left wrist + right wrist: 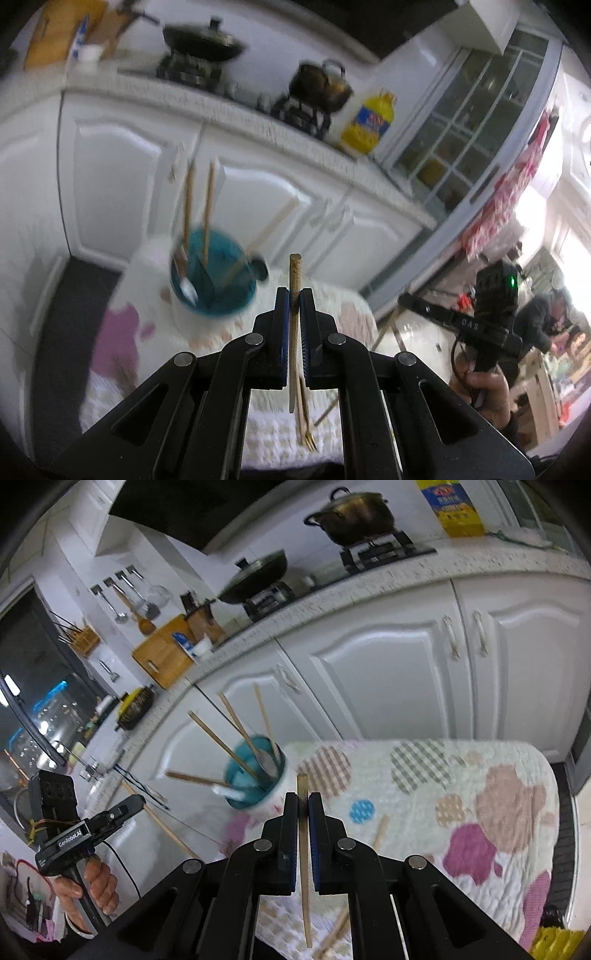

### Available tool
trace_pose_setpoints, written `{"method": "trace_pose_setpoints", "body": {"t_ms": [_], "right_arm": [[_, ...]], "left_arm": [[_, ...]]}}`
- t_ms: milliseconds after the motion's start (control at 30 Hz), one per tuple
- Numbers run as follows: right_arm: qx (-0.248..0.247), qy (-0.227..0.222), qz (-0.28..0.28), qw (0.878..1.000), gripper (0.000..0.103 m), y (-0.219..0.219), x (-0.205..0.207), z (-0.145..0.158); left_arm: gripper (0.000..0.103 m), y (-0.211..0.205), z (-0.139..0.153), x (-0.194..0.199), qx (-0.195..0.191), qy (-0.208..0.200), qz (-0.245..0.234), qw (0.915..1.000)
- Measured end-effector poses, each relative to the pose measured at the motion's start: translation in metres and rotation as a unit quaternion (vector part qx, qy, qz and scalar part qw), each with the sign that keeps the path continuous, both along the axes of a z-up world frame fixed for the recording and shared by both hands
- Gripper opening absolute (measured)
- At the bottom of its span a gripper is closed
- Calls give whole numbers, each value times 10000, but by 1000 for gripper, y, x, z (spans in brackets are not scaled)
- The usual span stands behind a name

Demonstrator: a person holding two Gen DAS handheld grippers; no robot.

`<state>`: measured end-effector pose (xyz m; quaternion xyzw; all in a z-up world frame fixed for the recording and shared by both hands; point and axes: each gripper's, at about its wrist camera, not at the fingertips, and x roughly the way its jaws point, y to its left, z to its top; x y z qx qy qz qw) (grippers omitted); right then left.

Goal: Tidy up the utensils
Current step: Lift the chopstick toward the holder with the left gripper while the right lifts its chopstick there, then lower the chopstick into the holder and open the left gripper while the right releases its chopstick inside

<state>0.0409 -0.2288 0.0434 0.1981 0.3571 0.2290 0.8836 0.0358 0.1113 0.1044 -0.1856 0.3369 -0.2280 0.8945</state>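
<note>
Wooden chopsticks are being pinched: one [295, 273] by the left gripper [295, 295], another [303, 794] by the right gripper [303, 801]. Both are being held near the teal cup [255, 775].

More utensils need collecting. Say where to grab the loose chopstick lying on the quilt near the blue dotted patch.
Take the chopstick around its visible middle, coming straight down with the fingers straddling its thin shaft. It lies flat on the quilt, so a side approach looks blocked; its lower end hides behind the right gripper.
</note>
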Motion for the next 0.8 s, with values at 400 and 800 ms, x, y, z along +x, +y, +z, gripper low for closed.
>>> {"method": "trace_pose_setpoints", "body": {"t_ms": [400,800], "right_arm": [[32,-809,369,9960,5,57,65,84],[-295,-1218,222,9919,5,118,138,92]], "left_arm": [[4,51,72,47,391,-1189,1198,9849],[4,59,27,101,934,-1003,1355,9813]]}}
